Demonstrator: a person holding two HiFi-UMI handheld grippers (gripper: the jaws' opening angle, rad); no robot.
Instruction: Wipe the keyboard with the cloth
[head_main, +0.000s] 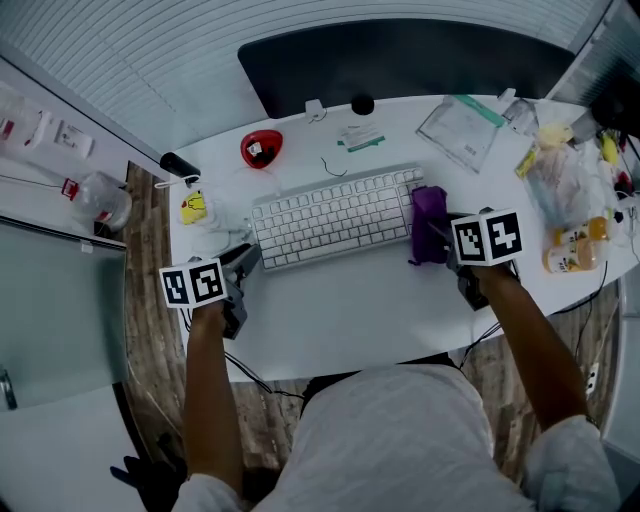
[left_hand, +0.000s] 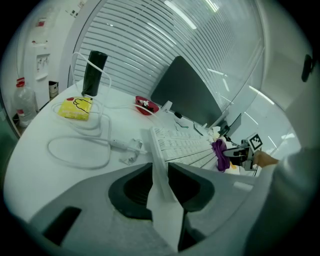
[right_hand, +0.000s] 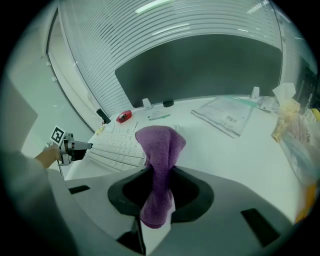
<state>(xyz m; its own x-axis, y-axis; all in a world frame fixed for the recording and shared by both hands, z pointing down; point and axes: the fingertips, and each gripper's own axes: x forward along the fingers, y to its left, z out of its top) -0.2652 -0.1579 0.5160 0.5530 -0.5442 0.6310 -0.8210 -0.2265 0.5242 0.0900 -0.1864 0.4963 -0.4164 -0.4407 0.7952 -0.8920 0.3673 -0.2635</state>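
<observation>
The left gripper (left_hand: 160, 175) had its fingers (left_hand: 132, 190) pinched on the near left corner of the white keyboard (head_main: 335, 215). The keyboard's edge ran straight out between them across the white worktop (head_main: 350, 300). Beyond these fingers and to their left, a looped white cable (left_hand: 80, 150) lay on the worktop. Farther out in the same direction sat a yellow packet (left_hand: 76, 107) and an upright dark cylinder (left_hand: 94, 72). A red object (left_hand: 146, 105) rested past the far left end of the keyboard, in front of the dark monitor (left_hand: 187, 95).

The right gripper (right_hand: 161, 177) had its fingers (right_hand: 131, 192) closed on the purple cloth (right_hand: 159, 145). The cloth's lower end hung between them, and its bunched top stood up just beyond their tips. In the head view the cloth was at the right end of the keyboard, against its short edge. I could not tell whether it pressed on the keys. Ahead of these fingers and to their right, a clear plastic sleeve (right_hand: 225, 117) with paper inside lay flat on the worktop. Farther right was a crumpled plastic bag (head_main: 560, 175) with orange-capped bottles (head_main: 572, 248) beside it. Each gripper's marker cube showed in the other's view, across the length of the keyboard.
</observation>
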